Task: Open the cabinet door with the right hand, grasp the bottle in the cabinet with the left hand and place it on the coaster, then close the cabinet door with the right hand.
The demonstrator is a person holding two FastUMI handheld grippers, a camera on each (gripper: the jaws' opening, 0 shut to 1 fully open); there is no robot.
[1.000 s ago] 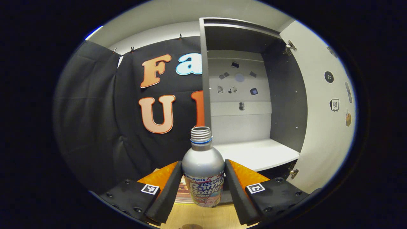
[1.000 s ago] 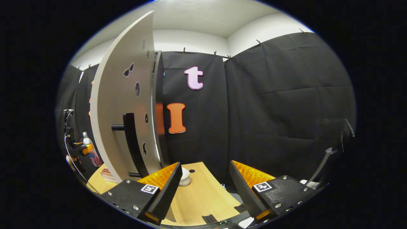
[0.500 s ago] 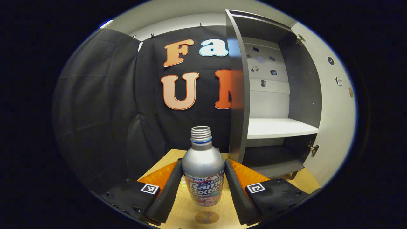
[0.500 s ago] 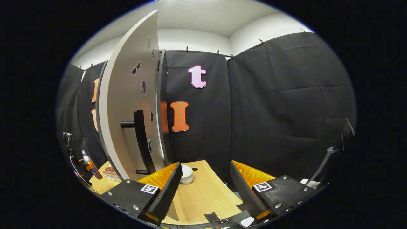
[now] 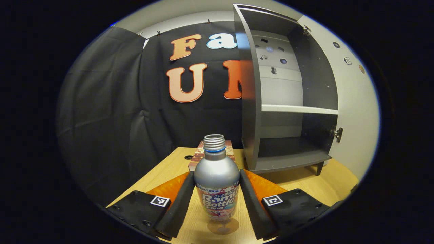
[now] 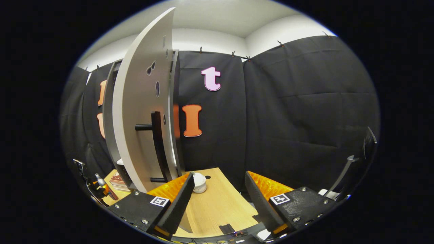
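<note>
bottle (image 5: 217,184), a smooth silver metal cylinder with a threaded open neck and printed label, stands upright between both fingers of the left gripper (image 5: 217,200), which press its sides just above the pale wooden table (image 5: 162,176). a patterned square coaster (image 5: 212,156) lies behind it. the grey cabinet (image 5: 288,101) stands open, its flat door (image 6: 142,118) carrying a black bar handle (image 6: 156,145). the right gripper (image 6: 218,200) hangs with fingers apart, holding nothing.

L gripper (image 5: 217,196): level, pointing fwd, jaws clamped from both sides on the bottle (image 5: 217,183), which stands upright between them, low over the table (image 5: 162,176). R gripper (image 6: 218,203): level, pointing fwd, jaws spread wide w/ nothing between them.
</note>
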